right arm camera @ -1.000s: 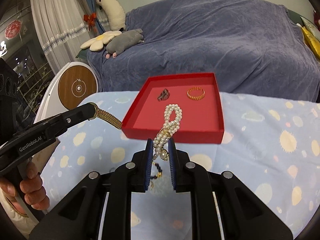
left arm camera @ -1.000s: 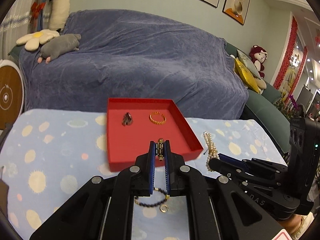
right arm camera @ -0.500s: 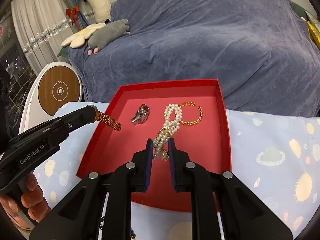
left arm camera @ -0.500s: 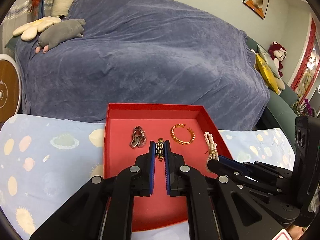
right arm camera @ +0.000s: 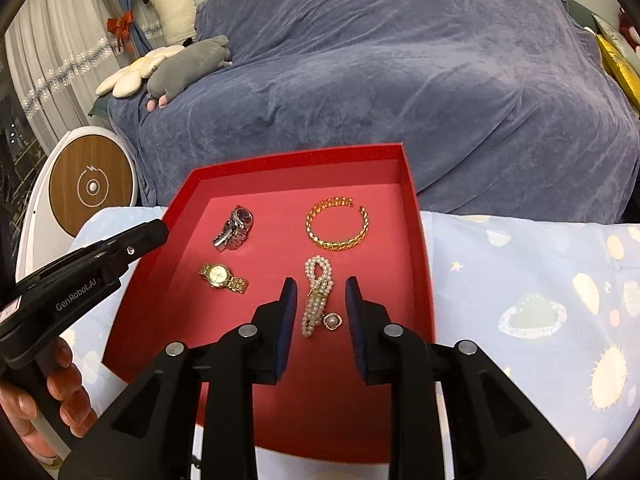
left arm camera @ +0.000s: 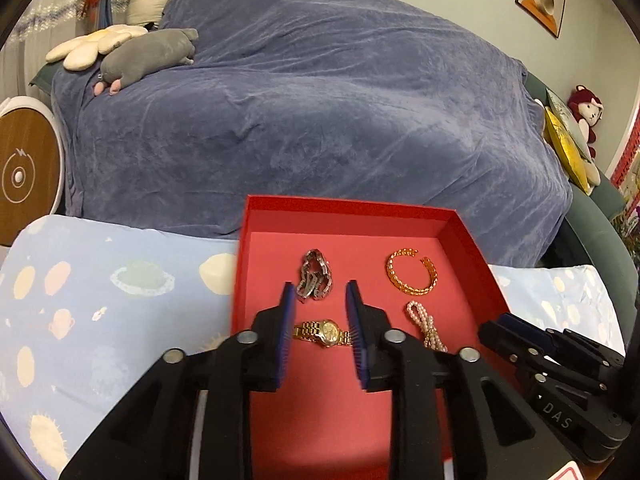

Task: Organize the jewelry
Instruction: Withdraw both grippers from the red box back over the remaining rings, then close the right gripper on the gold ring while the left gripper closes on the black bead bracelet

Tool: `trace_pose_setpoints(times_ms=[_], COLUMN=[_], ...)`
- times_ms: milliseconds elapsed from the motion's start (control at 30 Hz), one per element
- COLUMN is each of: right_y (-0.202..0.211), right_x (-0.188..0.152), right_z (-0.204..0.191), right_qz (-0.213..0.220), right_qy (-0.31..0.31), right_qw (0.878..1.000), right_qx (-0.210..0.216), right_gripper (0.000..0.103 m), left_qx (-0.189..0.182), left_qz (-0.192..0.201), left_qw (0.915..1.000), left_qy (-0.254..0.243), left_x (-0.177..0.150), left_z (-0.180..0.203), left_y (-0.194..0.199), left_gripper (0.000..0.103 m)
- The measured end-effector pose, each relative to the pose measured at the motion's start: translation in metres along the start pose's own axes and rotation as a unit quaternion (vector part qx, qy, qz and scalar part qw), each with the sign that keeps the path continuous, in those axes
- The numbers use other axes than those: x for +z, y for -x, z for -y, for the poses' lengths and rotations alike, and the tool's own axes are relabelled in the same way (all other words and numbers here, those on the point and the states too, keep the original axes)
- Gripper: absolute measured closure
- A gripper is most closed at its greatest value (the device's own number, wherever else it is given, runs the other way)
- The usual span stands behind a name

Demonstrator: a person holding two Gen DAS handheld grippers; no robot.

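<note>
Inside the shallow red square tray [right arm camera: 416, 216] on the desk with the pale blue planet-print cloth [right arm camera: 520, 280] lie four pieces: a gold metal wristwatch [left arm camera: 325, 333], a white pearl bracelet with a small pendant [right arm camera: 318, 298], a silver link watch [right arm camera: 234, 229] and an open gold chain bangle [right arm camera: 338, 224]. A second ago both tools hung before the tray, clamping the gold watch and the pearls; now the left tool [left arm camera: 320, 312] and right tool [right arm camera: 320, 300] stand apart, having just been opening, each piece lying loose on the tray floor between the fingers.
</note>
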State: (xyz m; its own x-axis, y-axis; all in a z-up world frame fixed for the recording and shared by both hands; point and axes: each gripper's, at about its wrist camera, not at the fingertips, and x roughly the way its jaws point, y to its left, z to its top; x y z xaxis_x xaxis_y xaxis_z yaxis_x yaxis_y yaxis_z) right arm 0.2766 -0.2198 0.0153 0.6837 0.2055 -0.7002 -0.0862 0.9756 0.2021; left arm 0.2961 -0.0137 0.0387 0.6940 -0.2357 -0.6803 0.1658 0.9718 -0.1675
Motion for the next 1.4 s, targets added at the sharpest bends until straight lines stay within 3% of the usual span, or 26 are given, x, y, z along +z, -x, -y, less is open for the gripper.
trace_pose_setpoints(times_ms=[67, 233, 467, 667, 767, 900, 1100, 1400], right_y=[0.027, 0.104, 0.162, 0.161, 0.149, 0.134, 0.120, 0.108], right_x=[-0.001, -0.025, -0.096, -0.146, -0.158, -0.164, -0.172, -0.174], right_z=[-0.002, -0.010, -0.016, -0.014, -0.011, -0.011, -0.015, -0.002], right_qz=[0.015, 0.039, 0.035, 0.004, -0.018, -0.034, -0.047, -0.060], right_qy=[-0.001, 0.012, 0.008, -0.008, -0.006, -0.004, 0.004, -0.005], right_qw=[1.000, 0.999, 0.999, 1.000, 1.000, 0.999, 0.999, 0.998], right_qx=[0.007, 0.018, 0.015, 0.015, 0.007, 0.002, -0.003, -0.019], right_gripper=[0.064, 0.048, 0.044, 0.044, 0.044, 0.044, 0.044, 0.044], left_qx=[0.005, 0.036, 0.052, 0.040, 0.037, 0.039, 0.007, 0.003], left_qz=[0.014, 0.040, 0.005, -0.044, -0.055, -0.059, -0.072, -0.077], left_qw=[0.9999, 0.9985, 0.9986, 0.9975, 0.9978, 0.9975, 0.9974, 0.9969], left_qy=[0.009, 0.002, 0.003, 0.037, 0.013, -0.006, -0.004, -0.017], left_x=[0.001, -0.020, -0.092, -0.159, -0.175, -0.185, -0.185, -0.183], left_z=[-0.004, -0.013, -0.024, -0.032, -0.024, -0.017, -0.008, 0.009], left_y=[0.027, 0.097, 0.147, 0.148, 0.141, 0.129, 0.117, 0.096], left_gripper=[0.045, 0.036, 0.034, 0.034, 0.034, 0.034, 0.034, 0.034])
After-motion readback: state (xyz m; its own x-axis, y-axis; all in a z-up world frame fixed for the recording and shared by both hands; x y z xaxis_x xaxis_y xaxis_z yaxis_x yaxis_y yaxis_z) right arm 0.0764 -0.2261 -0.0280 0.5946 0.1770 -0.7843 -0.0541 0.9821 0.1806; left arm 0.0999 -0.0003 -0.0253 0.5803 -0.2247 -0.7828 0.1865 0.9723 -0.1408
